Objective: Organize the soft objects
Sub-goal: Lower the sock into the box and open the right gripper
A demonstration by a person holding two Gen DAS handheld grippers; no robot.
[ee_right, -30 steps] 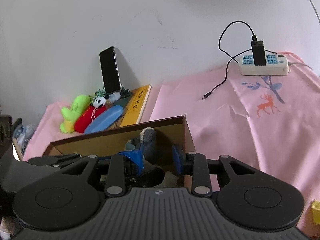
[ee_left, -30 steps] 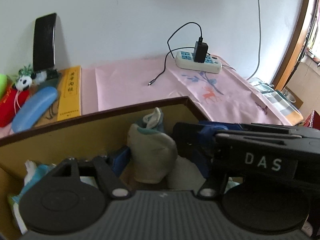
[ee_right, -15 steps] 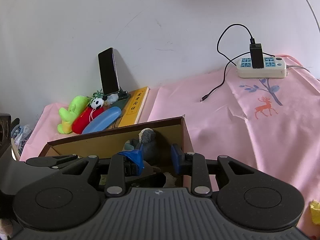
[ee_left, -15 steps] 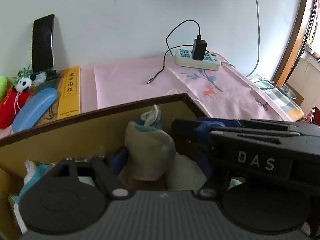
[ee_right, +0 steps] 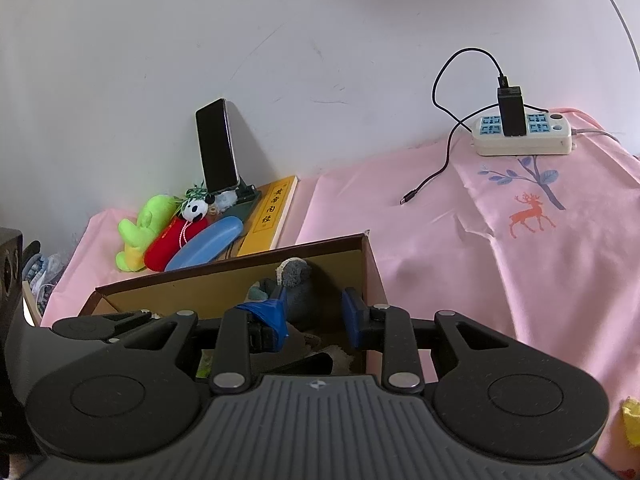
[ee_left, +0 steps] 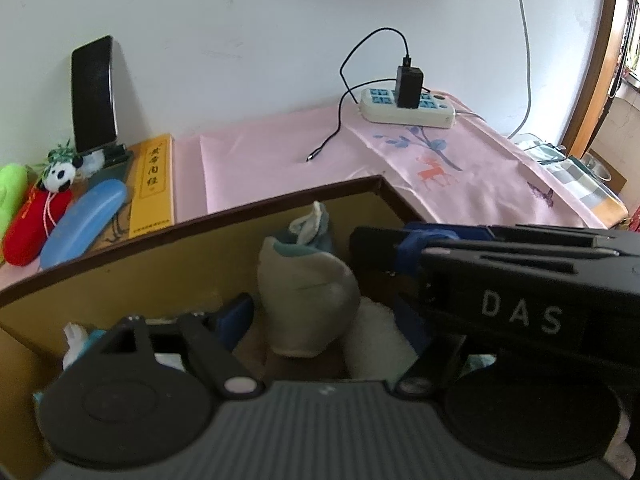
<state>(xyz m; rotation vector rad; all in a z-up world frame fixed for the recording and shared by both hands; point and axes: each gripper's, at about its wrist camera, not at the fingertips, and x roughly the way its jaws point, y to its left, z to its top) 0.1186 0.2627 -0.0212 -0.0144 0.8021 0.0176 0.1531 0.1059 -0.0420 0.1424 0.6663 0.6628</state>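
Note:
A brown cardboard box (ee_left: 280, 200) (ee_right: 224, 270) holds soft things. In the left wrist view a grey-beige sock bundle (ee_left: 308, 300) stands in it, with a white fluffy item (ee_left: 376, 332) beside it. My left gripper (ee_left: 320, 316) is open inside the box, its fingers either side of the bundle. My right gripper (ee_right: 316, 316) is open above the box's right end, in front of a grey plush (ee_right: 298, 280); it crosses the left wrist view (ee_left: 500, 272). A green plush (ee_right: 140, 232), a red plush (ee_right: 176, 240) and a small panda (ee_right: 196, 210) lie behind the box.
A blue glasses case (ee_right: 204, 248), a yellow book (ee_right: 272, 216) and a phone on a stand (ee_right: 218, 148) sit by the wall. A power strip (ee_right: 524, 136) with charger and cable lies at the back right on the pink cloth (ee_right: 480, 248).
Both grippers have risen and pulled back a little from the box. Nothing was taken hold of or let go.

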